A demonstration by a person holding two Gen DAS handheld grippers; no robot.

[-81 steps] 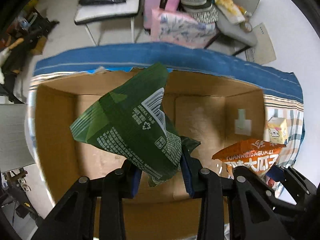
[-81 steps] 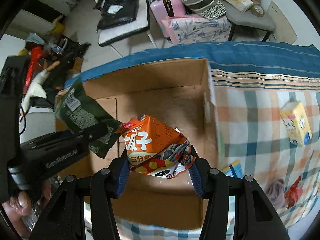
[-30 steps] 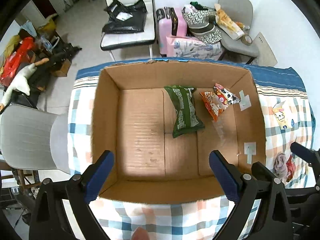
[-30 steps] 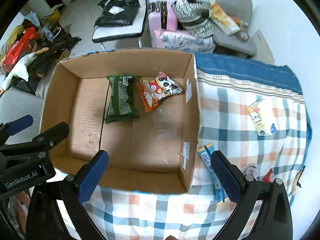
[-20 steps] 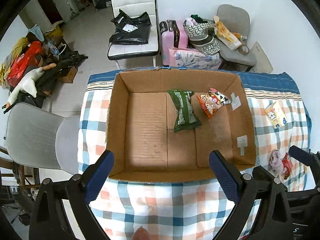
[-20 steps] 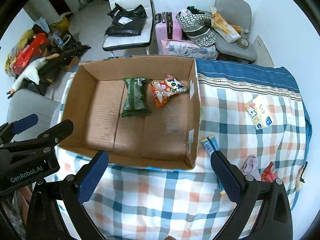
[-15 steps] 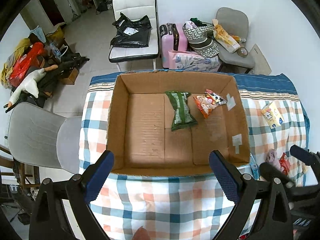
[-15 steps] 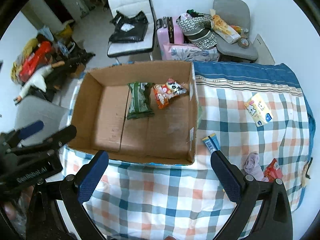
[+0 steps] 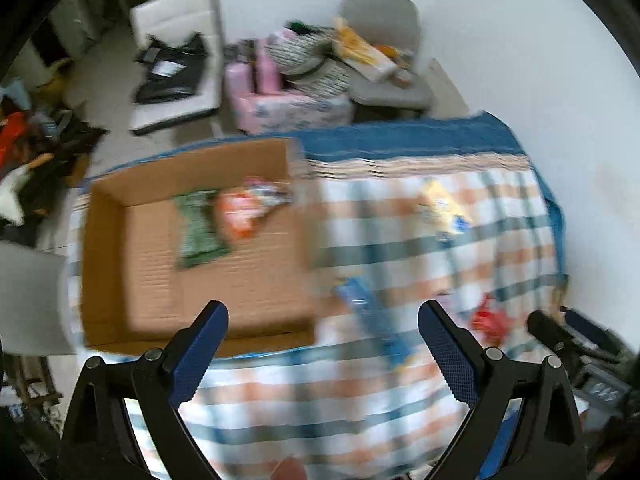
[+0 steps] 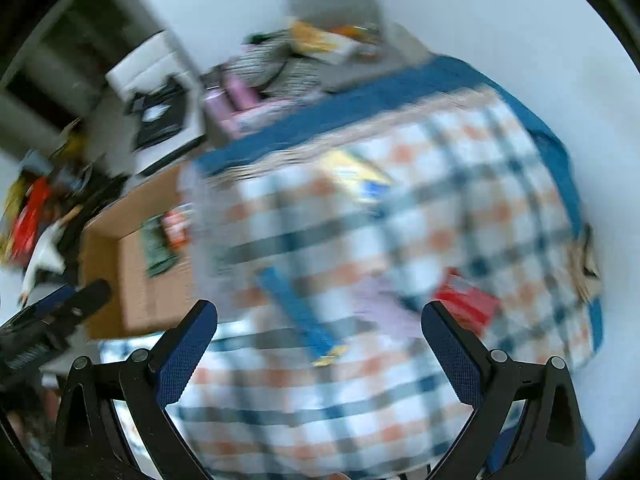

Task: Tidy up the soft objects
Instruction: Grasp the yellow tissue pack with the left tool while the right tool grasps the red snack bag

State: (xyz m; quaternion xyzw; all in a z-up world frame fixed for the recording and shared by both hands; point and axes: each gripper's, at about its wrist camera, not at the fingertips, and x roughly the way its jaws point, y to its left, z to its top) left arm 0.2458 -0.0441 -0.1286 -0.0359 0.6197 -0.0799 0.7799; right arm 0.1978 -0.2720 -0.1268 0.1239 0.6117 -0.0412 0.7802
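Both views are motion-blurred. The open cardboard box (image 9: 108,264) sits on the checked cloth at the left; a green snack bag (image 9: 198,230) and an orange snack bag (image 9: 240,210) lie inside it. On the cloth to the right lie a yellow packet (image 9: 442,208), a blue packet (image 9: 370,312) and a red packet (image 9: 490,318). My left gripper (image 9: 322,344) is open and empty, high above the box's near right corner. My right gripper (image 10: 320,340) is open and empty above the blue packet (image 10: 298,308), a lilac soft item (image 10: 380,304) and the red packet (image 10: 466,302).
The checked tablecloth (image 10: 440,220) has a blue border at its far edge. Behind the table stand a white chair (image 9: 180,64) with a black bag, a pink suitcase (image 9: 262,80) and a grey chair (image 9: 384,60) piled with things. Clutter lies on the floor at the left.
Both grippers let go of the green and orange bags into the box, opened wide and rose. In the last half second both swung right, toward the loose items on the cloth.
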